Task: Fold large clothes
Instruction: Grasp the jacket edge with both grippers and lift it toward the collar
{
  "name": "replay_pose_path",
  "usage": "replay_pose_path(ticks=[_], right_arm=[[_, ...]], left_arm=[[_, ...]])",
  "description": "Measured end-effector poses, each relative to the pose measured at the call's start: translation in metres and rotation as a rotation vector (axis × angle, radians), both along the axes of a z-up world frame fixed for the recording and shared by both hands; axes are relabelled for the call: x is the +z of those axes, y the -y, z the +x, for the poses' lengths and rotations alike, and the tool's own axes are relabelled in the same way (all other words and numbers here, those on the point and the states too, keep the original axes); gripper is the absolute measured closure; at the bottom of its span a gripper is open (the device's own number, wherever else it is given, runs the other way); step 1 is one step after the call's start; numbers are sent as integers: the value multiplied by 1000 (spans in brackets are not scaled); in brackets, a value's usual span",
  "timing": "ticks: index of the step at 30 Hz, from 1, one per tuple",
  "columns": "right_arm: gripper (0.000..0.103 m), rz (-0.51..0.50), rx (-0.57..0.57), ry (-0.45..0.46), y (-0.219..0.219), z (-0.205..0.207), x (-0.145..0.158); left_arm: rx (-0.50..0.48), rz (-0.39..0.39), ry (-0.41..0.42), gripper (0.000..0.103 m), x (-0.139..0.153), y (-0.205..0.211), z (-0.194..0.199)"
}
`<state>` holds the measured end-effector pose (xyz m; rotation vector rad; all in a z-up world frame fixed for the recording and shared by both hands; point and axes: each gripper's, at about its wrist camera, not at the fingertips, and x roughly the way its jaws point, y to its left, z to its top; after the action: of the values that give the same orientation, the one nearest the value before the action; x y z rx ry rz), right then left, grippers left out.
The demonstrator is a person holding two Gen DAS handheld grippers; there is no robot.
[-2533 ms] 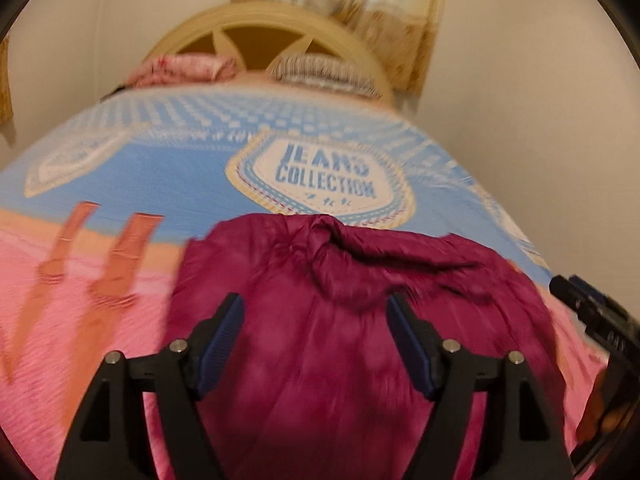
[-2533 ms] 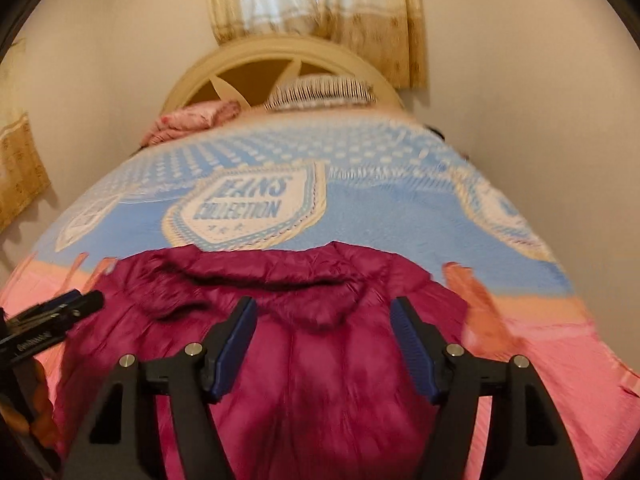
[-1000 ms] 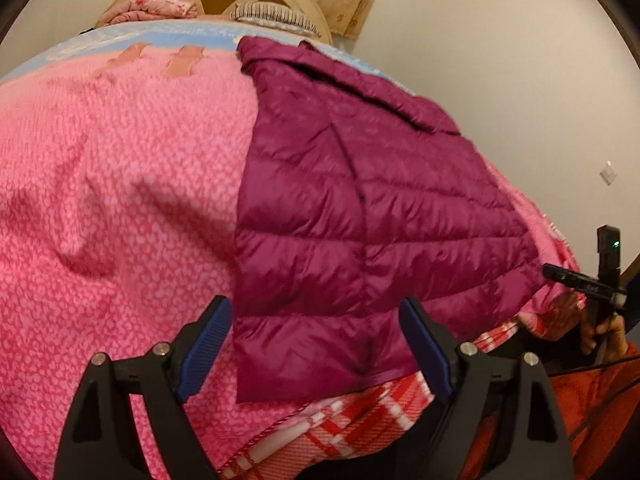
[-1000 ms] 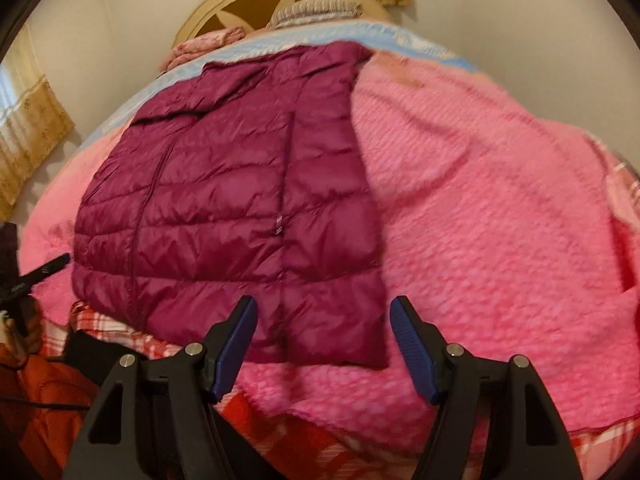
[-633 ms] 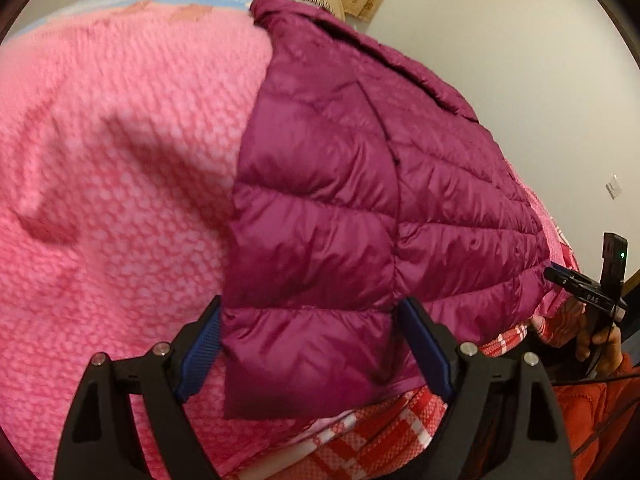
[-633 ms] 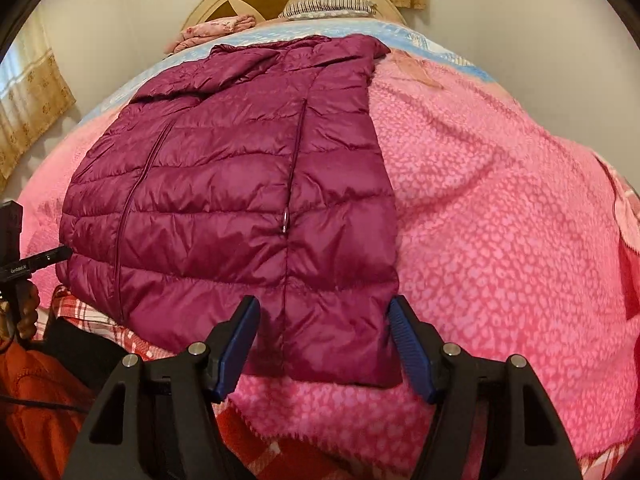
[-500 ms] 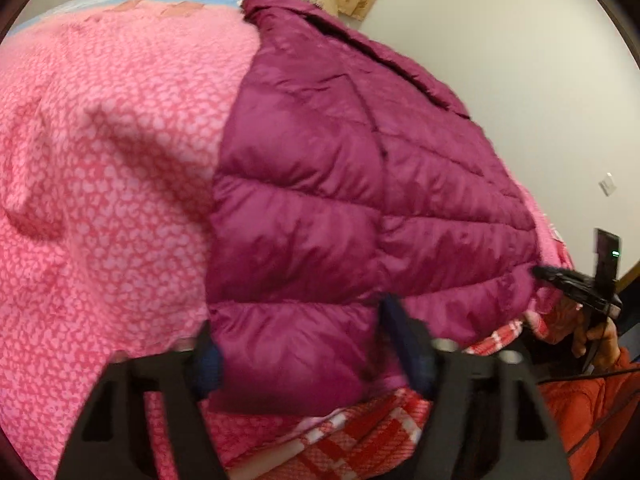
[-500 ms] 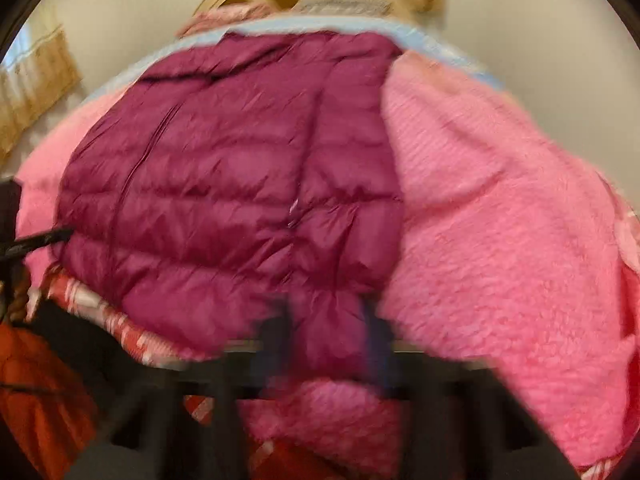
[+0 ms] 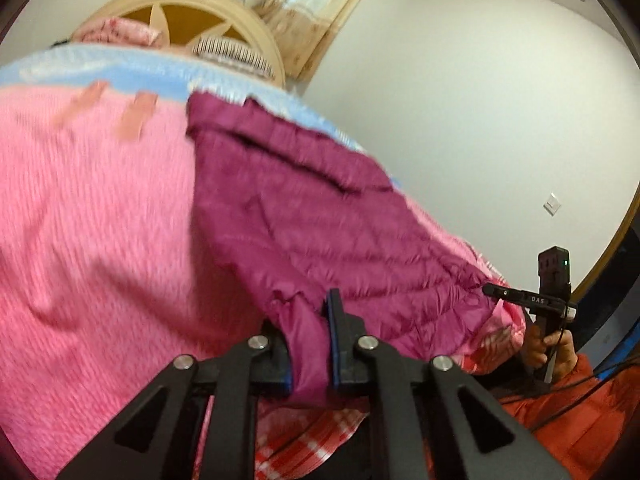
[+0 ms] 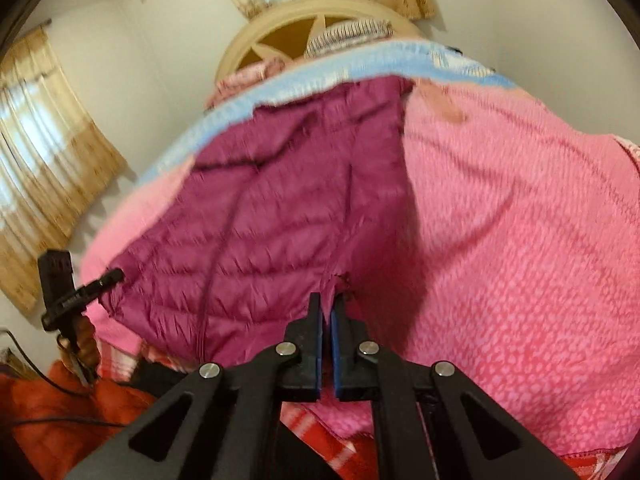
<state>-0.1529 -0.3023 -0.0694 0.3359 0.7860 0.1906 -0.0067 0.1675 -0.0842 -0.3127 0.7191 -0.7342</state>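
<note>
A quilted magenta puffer jacket (image 9: 304,216) lies spread on a bed, over a nubbly pink blanket (image 9: 96,240) with a knobbly, woven-looking surface; its stitched channels puff up in soft horizontal ribs and the shell has a faint sheen. The jacket's collar end reaches toward the curved cream headboard (image 9: 224,12), where the blanket gives way to a pale blue printed band, and its hem hangs at the foot edge of the bed farthest from that headboard. The left gripper (image 9: 308,344) has just been closing and now pinches one hem corner of the jacket, a bunched tuck of the slick fabric squeezed between its blue-padded black fingers. The right gripper (image 10: 326,336) has likewise just been closing; its blue pads stand almost flat together with only a thin fold of the jacket's (image 10: 280,216) other hem corner caught between them, beside a seam line that runs up toward the headboard (image 10: 320,20). Both corners are raised a little off the blanket (image 10: 520,240), so the hem peaks at each grip and sags between. A striped pillow (image 9: 232,50) and a pink floral one rest against the headboard, its cut-outs fanned like spokes. Below the foot edge shows red-and-white plaid cloth (image 9: 304,432). Gauzy tan curtains (image 10: 44,184) hang on the wall to one side of the headboard.
</note>
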Motion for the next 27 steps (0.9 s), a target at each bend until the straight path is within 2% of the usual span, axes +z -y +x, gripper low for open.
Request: replay_pose_path(ticks=[6, 11, 14, 17, 20, 25, 27], right_arm=[[101, 41, -3, 96, 3, -11, 36], [101, 48, -4, 128, 6, -29, 53], [101, 56, -25, 122, 12, -37, 54], [101, 115, -29, 129, 19, -44, 57], [101, 127, -23, 159, 22, -39, 68], [101, 146, -26, 190, 36, 13, 95], [101, 190, -45, 186, 48, 48, 103]], left_arm=[[-40, -25, 135, 92, 42, 2, -18], [-88, -30, 200, 92, 56, 2, -36], [-99, -45, 205, 92, 58, 4, -32], [-94, -85, 211, 92, 63, 2, -29], [-38, -109, 193, 92, 69, 1, -12], [105, -44, 121, 92, 87, 5, 47], [140, -44, 99, 92, 92, 5, 75]])
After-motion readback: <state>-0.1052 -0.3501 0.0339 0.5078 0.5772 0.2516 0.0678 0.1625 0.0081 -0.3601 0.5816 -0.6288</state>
